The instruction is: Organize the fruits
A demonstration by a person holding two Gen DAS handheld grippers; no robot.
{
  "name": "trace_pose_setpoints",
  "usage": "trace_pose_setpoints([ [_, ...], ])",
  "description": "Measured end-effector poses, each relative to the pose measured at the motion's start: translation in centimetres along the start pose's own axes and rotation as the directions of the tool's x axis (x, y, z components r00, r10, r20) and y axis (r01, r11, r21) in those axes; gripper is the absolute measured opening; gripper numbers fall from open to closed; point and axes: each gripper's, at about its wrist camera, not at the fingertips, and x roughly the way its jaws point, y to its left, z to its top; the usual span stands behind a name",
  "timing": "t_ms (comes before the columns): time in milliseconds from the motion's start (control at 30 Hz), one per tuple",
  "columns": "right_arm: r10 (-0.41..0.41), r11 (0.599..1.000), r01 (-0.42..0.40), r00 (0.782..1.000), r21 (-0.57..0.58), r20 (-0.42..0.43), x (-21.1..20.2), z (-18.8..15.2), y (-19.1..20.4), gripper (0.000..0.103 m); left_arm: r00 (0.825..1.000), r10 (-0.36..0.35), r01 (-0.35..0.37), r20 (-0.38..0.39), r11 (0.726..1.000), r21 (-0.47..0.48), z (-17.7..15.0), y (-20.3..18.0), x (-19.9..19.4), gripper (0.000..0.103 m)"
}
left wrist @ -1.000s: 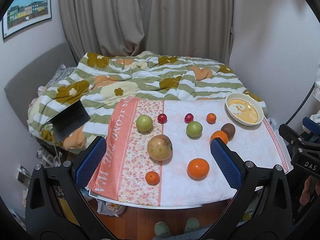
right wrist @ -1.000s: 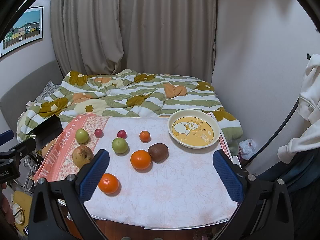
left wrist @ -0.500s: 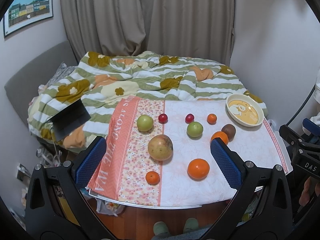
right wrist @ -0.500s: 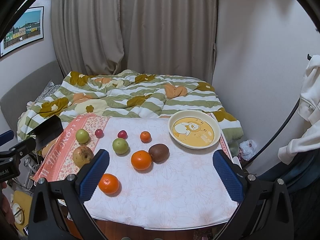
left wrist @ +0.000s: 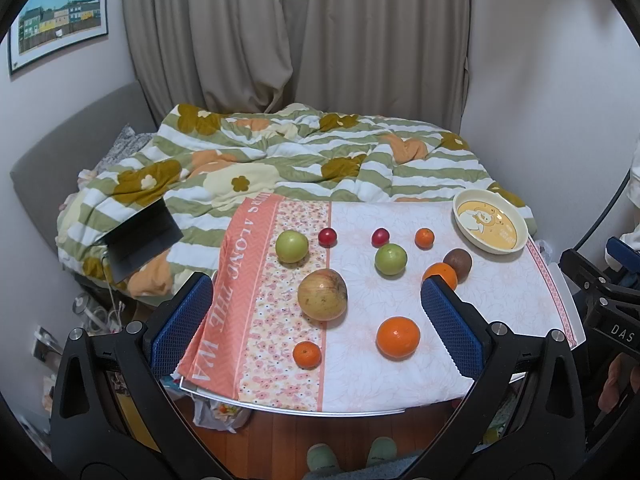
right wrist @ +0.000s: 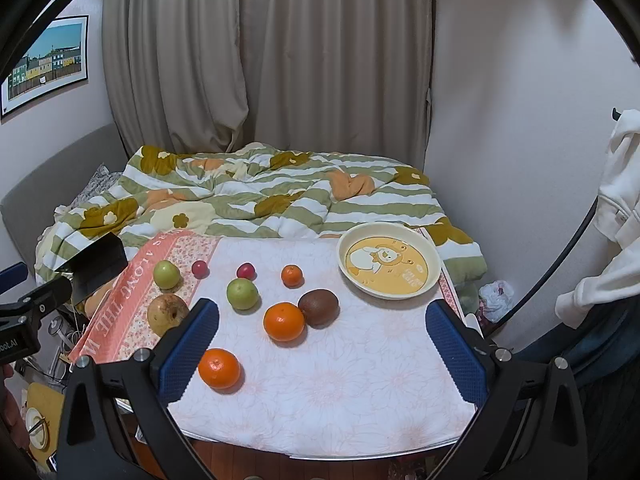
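Several fruits lie on a cloth-covered table (left wrist: 400,380): a large yellowish apple (left wrist: 322,300), two green apples (left wrist: 291,245) (left wrist: 391,259), two small red fruits (left wrist: 327,236) (left wrist: 380,237), oranges (left wrist: 398,337) (left wrist: 307,354) (left wrist: 424,237) and a brown kiwi (left wrist: 457,263). A cream plate (left wrist: 491,227) sits empty at the far right corner; it also shows in the right wrist view (right wrist: 390,266). My left gripper (left wrist: 316,320) is open and empty above the near edge. My right gripper (right wrist: 324,348) is open and empty, hovering near an orange (right wrist: 284,321) and the kiwi (right wrist: 318,307).
A bed with a flowered striped duvet (left wrist: 300,160) lies behind the table. A dark tablet (left wrist: 140,236) rests on the bed's left side. Curtains and walls stand behind. A white garment (right wrist: 616,200) hangs at the right.
Both views have shifted very slightly; the fruits and plate have not moved. Both grippers stay open.
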Motion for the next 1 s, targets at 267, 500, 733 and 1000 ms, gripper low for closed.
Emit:
trace_pose_setpoints([
  [267, 0.003, 1.0, -0.003, 1.0, 0.001, 0.002, -0.2, -0.1, -0.1, 0.102, 1.0, 0.014, -0.014, -0.003, 1.0, -0.019, 0.4, 0.2, -0.1, 0.103],
  [500, 0.055, 0.998, -0.056, 0.998, -0.033, -0.024, 0.7, 1.8, 0.1, 0.102, 0.997, 0.06, -0.062, -0.038, 0.997, -0.056, 1.0, 0.2, 0.7, 0.103],
  [733, 0.122, 0.988, -0.132, 0.986, -0.083, -0.117, 4.4, 1.0, 1.0, 0.103, 0.993, 0.038, -0.044, -0.114, 0.998, -0.054, 1.1, 1.4, 4.4, 0.103],
  [1000, 0.121, 0.991, -0.132, 0.963, -0.027, -0.242, 8.3, -2.4, 3.7, 0.102, 0.962, -0.07, 0.067, -0.263, 0.998, -0.019, 0.8, 3.5, 11.4, 0.103],
])
